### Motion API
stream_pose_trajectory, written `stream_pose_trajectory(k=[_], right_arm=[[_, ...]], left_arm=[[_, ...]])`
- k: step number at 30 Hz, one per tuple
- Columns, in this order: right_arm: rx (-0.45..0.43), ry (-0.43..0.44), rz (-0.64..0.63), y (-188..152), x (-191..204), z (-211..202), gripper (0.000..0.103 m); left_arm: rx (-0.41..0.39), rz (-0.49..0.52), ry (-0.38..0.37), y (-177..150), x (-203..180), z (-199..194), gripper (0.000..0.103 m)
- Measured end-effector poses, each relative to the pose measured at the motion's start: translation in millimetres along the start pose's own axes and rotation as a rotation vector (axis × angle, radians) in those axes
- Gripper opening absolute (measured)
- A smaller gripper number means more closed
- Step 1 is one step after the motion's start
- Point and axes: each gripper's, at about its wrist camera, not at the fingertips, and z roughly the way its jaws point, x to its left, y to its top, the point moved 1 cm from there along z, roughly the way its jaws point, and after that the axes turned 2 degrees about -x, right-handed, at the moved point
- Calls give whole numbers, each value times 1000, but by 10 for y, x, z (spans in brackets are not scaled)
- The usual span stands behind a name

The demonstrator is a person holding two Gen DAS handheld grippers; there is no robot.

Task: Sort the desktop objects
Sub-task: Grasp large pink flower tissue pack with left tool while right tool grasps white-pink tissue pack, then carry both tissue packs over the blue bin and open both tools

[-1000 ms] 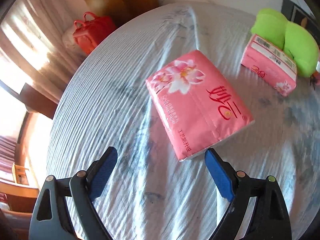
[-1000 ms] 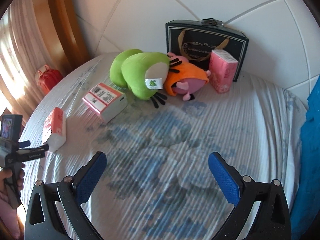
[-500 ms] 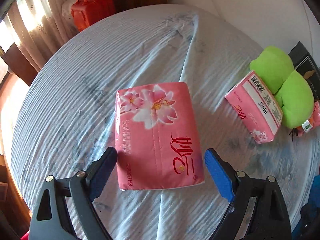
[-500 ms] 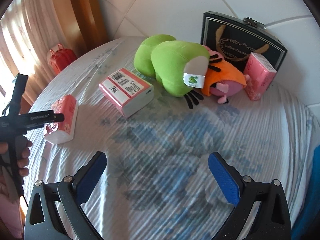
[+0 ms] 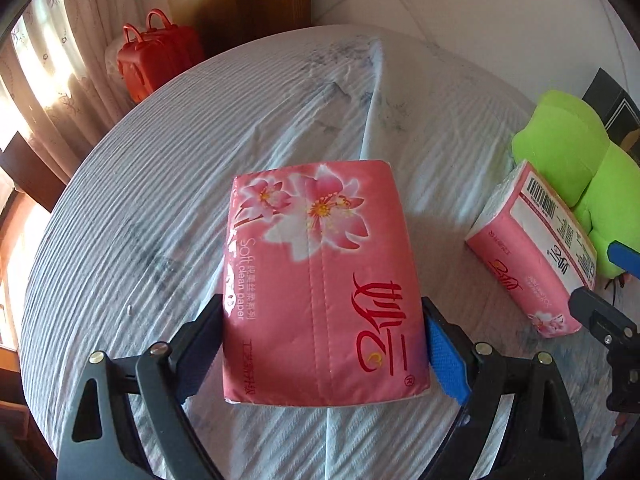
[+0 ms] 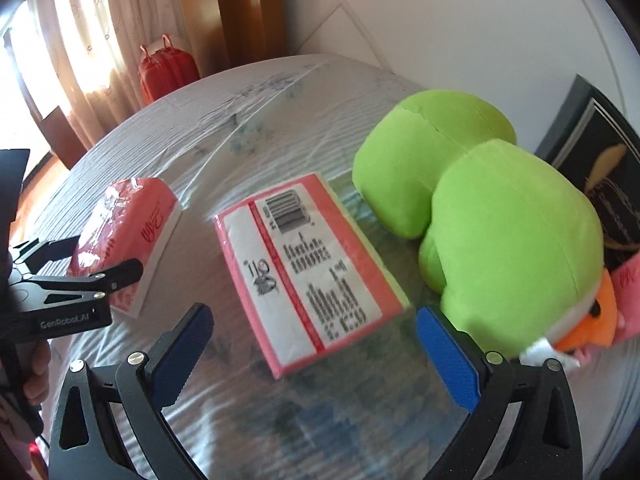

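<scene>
Left gripper (image 5: 324,354) straddles near end of flowered pink tissue pack (image 5: 320,280); blue pads at both its sides, contact likely but grip not certain. Pack lies flat on striped tablecloth (image 5: 160,208). Right gripper (image 6: 316,344) spread wide, holding nothing, above barcode-side tissue pack (image 6: 308,264). That pack sits just right of flowered pack, beside green plush toy (image 6: 500,232).

The left gripper (image 5: 324,354) now straddles the flowered tissue pack (image 5: 320,280); the right gripper (image 6: 314,354) has neared the barcoded pack (image 6: 306,268) — fingers apart.
</scene>
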Motion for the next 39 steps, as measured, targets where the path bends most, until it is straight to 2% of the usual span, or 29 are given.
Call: stream_pose_trajectory(k=[5,10,14,16,17,25,35,39], right_arm=[[55,-7,-51,130,27,346,103],[86,12,-68,141,33,504,103],[138,34,-28,124,15,585,103],[162,42,37,50,-24,577,102],[154,41,67,16,-52,543,97],[100,-5,174,-385,-109,-11,94],[-64,-125,257,-719,-46,-1200,91],[-160,-174,284,-910,26,-1747,91]], left_arm=[[-18,37,13,144,-91,77,92],[10,47,19,197,-110,205,92],[2,45,2,153,-87,167,91],[4,48,-10,91,-82,118,90],[6,53,-17,51,-92,89,90],[-22,126,-63,-295,-282,-344,90],[-139,220,-170,-513,-579,-1236,90],[-187,264,-218,-673,-654,-1621,90]])
